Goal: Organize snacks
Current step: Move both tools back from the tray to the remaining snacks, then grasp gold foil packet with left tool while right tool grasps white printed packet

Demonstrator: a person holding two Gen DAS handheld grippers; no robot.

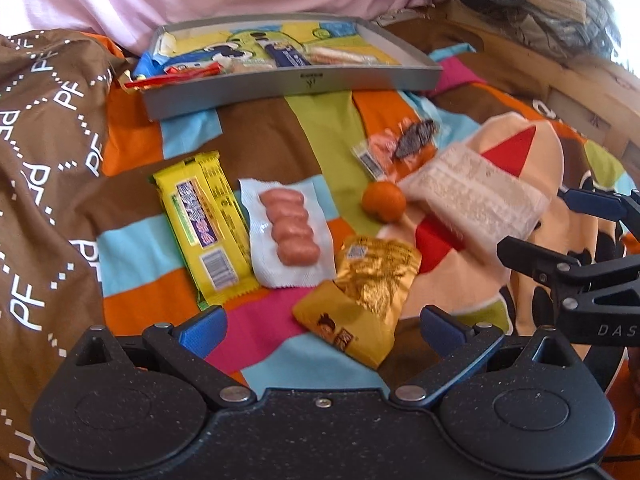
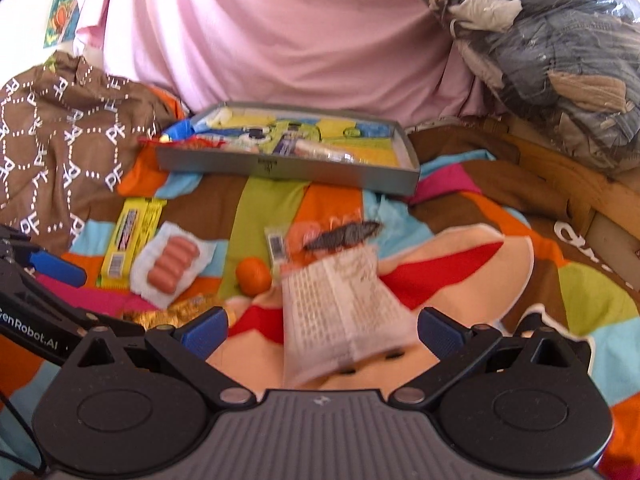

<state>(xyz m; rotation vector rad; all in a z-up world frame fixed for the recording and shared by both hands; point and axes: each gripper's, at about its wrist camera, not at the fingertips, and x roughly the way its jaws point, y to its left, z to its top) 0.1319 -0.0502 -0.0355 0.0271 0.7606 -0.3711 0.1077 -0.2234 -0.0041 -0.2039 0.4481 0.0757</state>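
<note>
**Snacks on the quilt, both grippers spread above them**

Snacks lie loose on a patchwork quilt point(image 1: 260, 140). A yellow bar point(image 1: 204, 224) sits just beside a clear pack of sausages point(image 1: 289, 231); a gold packet point(image 1: 360, 296) lies nearest the left gripper point(image 1: 322, 326), and a tangerine point(image 1: 383, 201) rests between the sausages and a white wrapper point(image 1: 472, 200). Behind the tangerine is a small pink packet point(image 1: 394, 148). Farther back stands a grey tray point(image 1: 280, 90) with a few snacks already in it, a red one hanging over its left rim.

The left gripper points forward and low over the quilt, its blue-tipped fingers set wide apart with the gold packet just ahead between them, nothing held. The right gripper point(image 2: 322, 326) is likewise wide apart and level, its tips on either side of the white wrapper point(image 2: 344, 312); whether they touch it I cannot tell. In the left view the right gripper comes in from the right edge, near the wrapper.
</note>
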